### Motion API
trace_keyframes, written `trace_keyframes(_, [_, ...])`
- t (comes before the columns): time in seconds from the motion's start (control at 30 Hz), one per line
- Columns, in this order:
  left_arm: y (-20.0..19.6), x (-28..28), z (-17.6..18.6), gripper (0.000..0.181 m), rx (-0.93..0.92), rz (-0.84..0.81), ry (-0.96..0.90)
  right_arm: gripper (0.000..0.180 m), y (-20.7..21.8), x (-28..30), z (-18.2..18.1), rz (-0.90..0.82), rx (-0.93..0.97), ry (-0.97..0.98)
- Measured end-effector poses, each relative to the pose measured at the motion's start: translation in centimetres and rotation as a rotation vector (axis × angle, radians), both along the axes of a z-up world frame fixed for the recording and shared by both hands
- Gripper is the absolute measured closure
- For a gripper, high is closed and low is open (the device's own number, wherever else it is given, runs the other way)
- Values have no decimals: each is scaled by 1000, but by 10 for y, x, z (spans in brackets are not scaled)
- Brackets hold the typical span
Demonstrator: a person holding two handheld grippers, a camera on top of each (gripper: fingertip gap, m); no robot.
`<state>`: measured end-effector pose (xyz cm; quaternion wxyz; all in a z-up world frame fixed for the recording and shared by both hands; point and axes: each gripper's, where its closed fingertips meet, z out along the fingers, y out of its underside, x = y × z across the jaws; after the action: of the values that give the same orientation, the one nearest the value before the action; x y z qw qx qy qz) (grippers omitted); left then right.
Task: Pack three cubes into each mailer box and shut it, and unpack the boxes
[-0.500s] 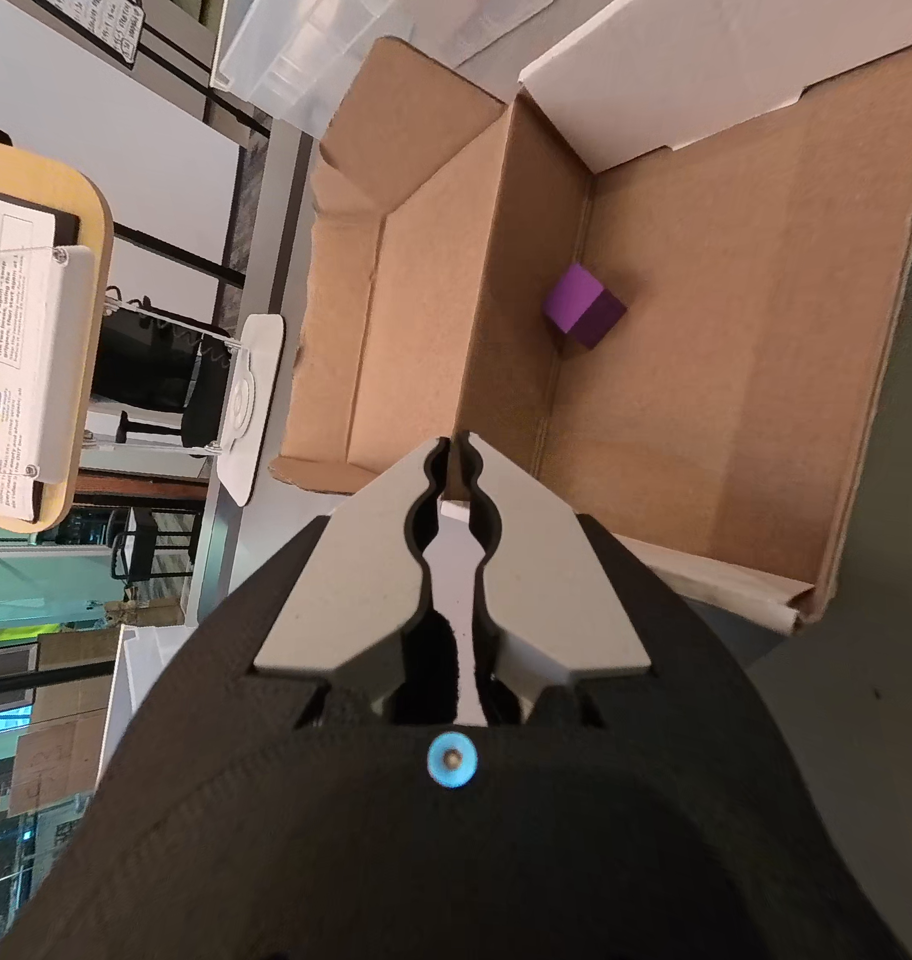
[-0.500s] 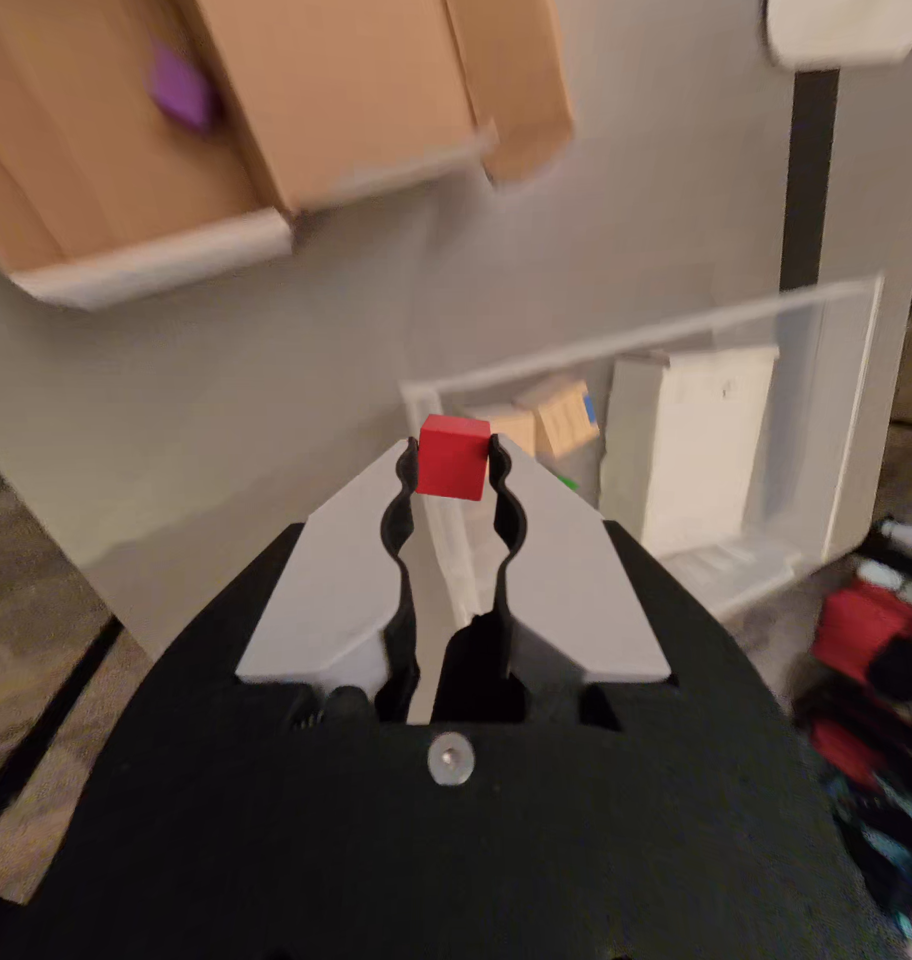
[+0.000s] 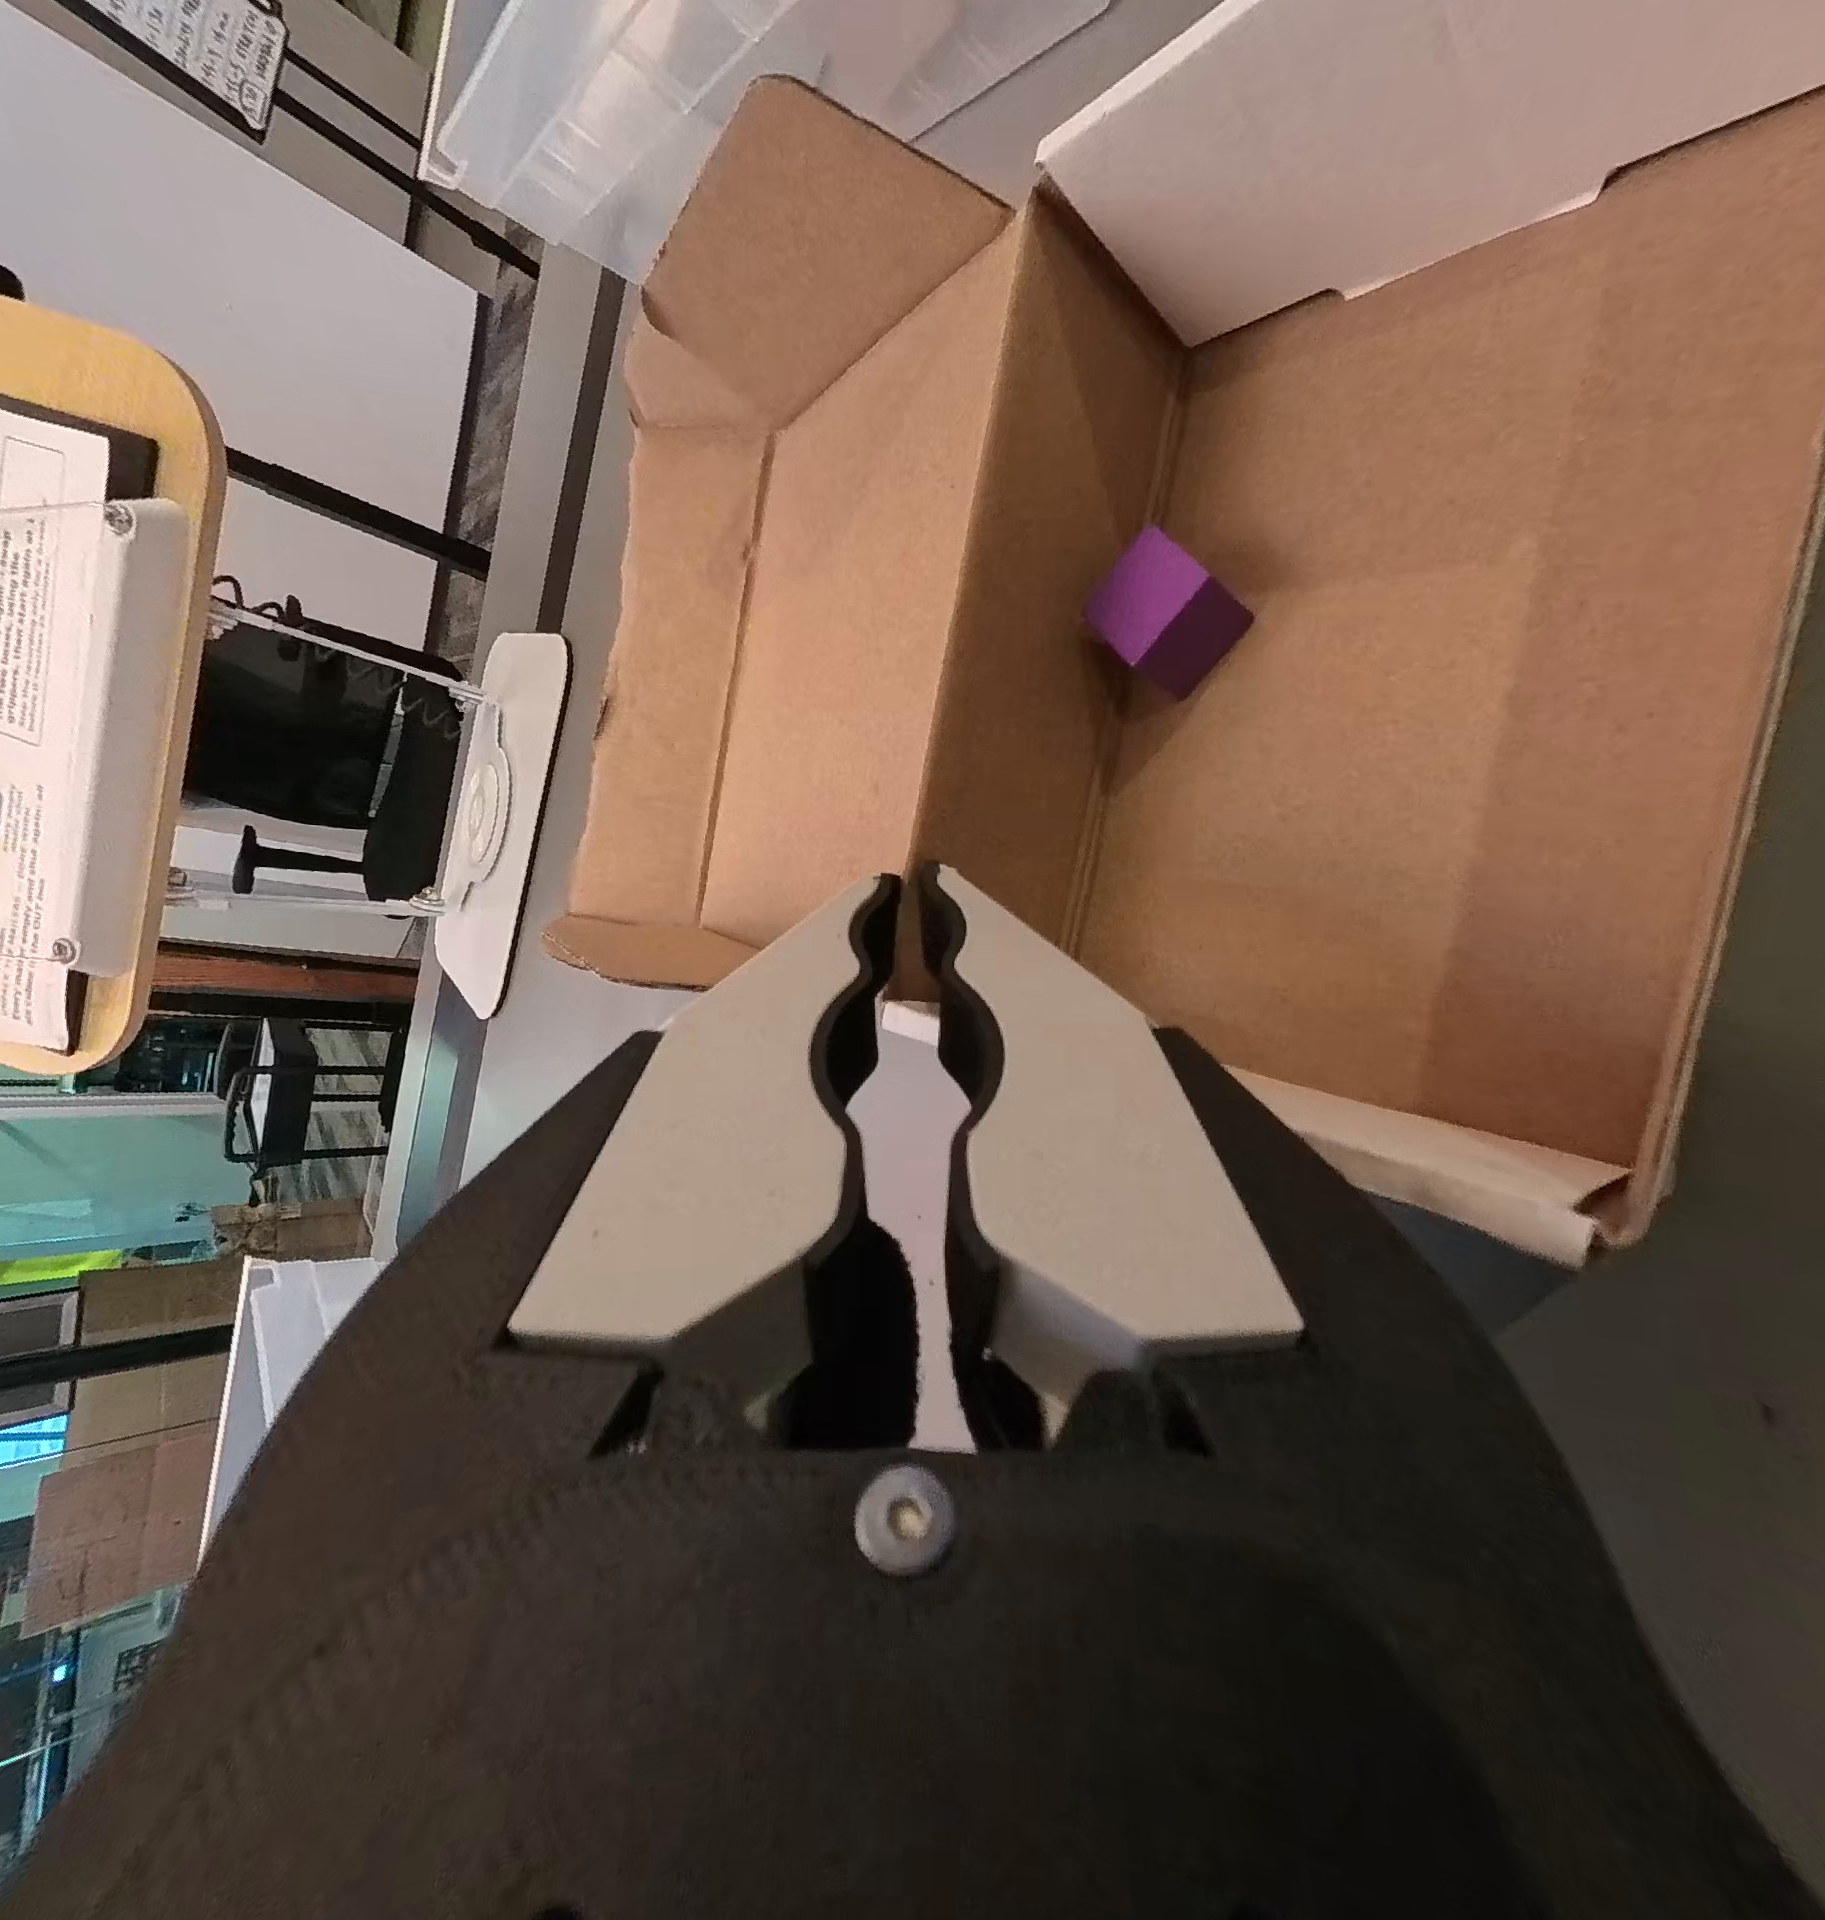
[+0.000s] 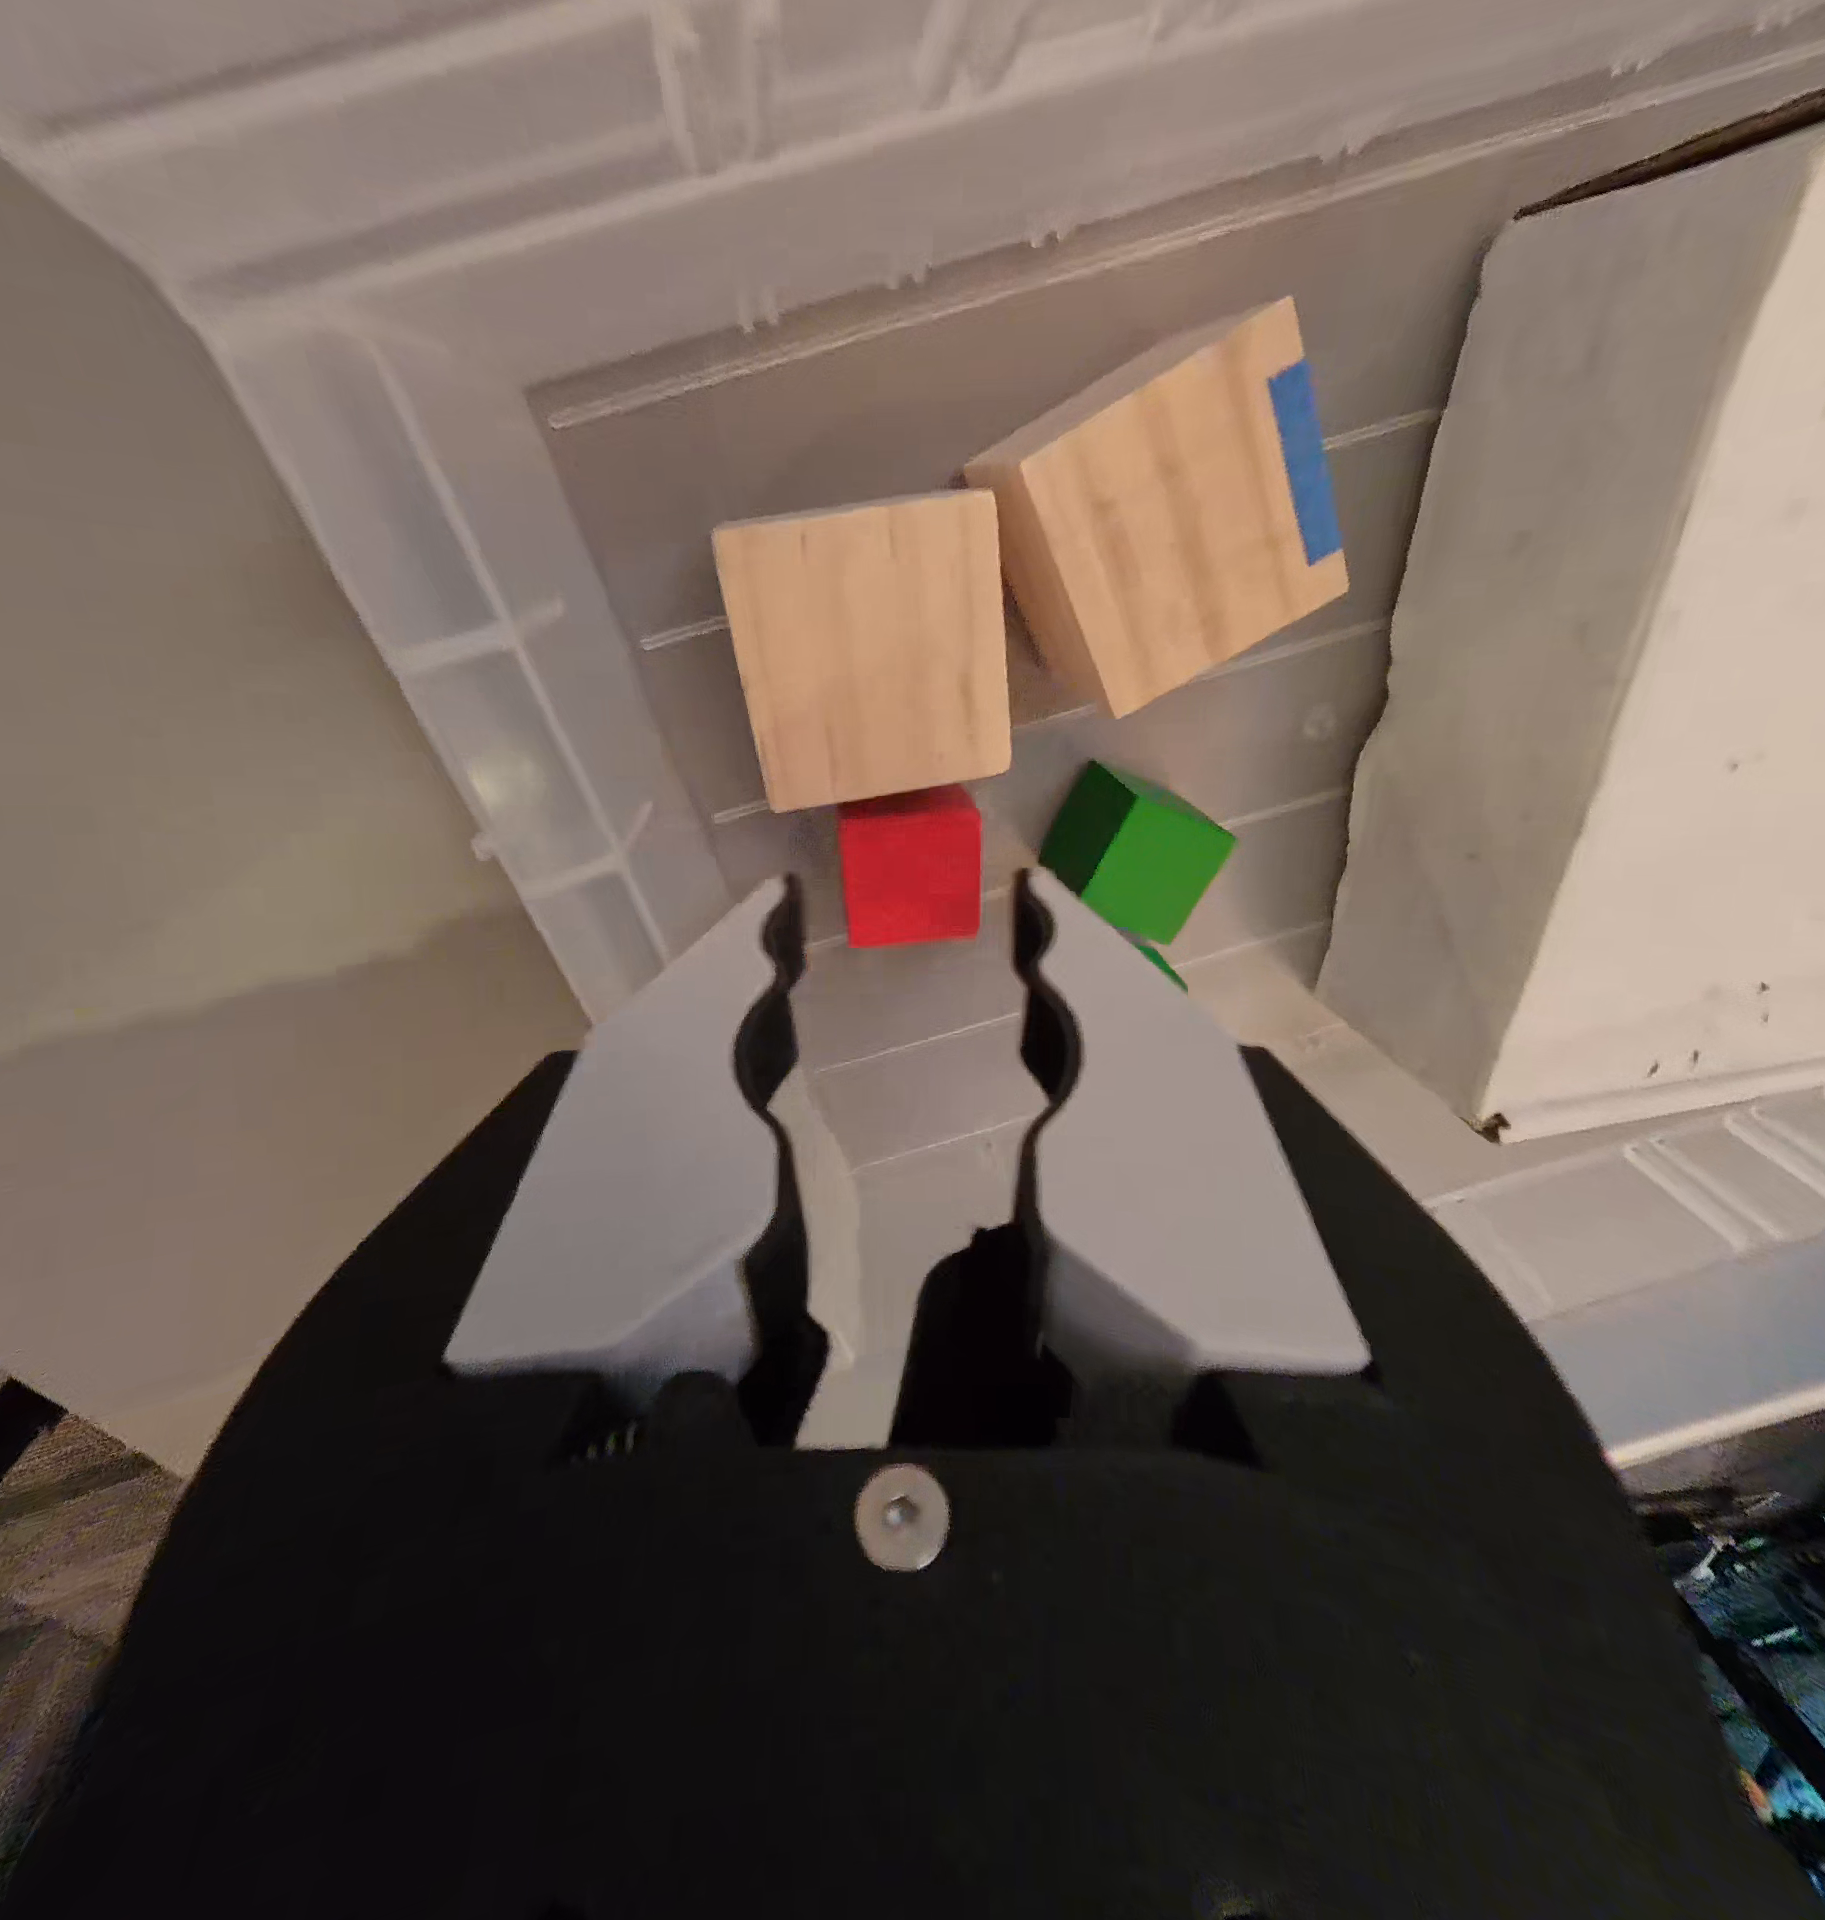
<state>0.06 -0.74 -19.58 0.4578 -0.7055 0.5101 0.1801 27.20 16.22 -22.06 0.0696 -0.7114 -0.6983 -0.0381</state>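
Observation:
An open brown mailer box (image 3: 1510,779) lies on the grey table in the left wrist view, its lid (image 3: 835,540) folded back. One purple cube (image 3: 1162,623) sits inside near the hinge wall. My left gripper (image 3: 903,883) is shut, and appears to pinch the near edge of the box by the lid. In the right wrist view my right gripper (image 4: 908,881) is open over a clear plastic bin (image 4: 451,644). A red cube (image 4: 910,868) lies free on the bin floor just ahead of its tips, touching neither finger.
In the bin are two larger wooden blocks (image 4: 866,649) (image 4: 1162,499), a green cube (image 4: 1136,847) to the right of the red one, and a white closed box (image 4: 1666,623) at the far right. A clear bin (image 3: 596,125) lies beyond the mailer box.
My right gripper has moved from beside the mailer box to over the clear bin, opened and let go of the red cube. My left gripper has stayed where it was.

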Motion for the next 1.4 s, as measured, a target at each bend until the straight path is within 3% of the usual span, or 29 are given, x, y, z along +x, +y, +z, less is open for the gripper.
trace_keyframes(0.07, [0,0,0,179,0,1,-1,129,3,1,11,-23,39,8])
trace_keyframes(0.17, [0,0,0,178,2,1,-1,136,-15,-27,57,-14,111,149])
trace_keyframes(0.3, [1,0,0,178,3,2,6,144,-95,-111,109,119,96,395])
trace_keyframes(0.43, [1,0,0,179,5,7,1,147,-159,-178,91,147,4,466])
trace_keyframes(0.6, [0,-1,1,179,21,27,0,144,-185,-212,39,86,-95,445])
trace_keyframes(0.8, [0,-1,1,180,23,30,-1,141,-174,-214,1,15,-38,324])
trace_keyframes(1.07, [0,0,1,180,27,30,-5,160,-170,-218,-15,11,-22,285])
trace_keyframes(1.13, [0,0,1,180,27,28,-5,160,-170,-218,-3,25,-23,331])
trace_keyframes(1.23, [0,0,1,180,27,27,-6,160,-159,-206,45,31,5,455])
trace_keyframes(1.4, [0,0,1,180,28,25,-4,160,-80,-117,115,-139,151,478])
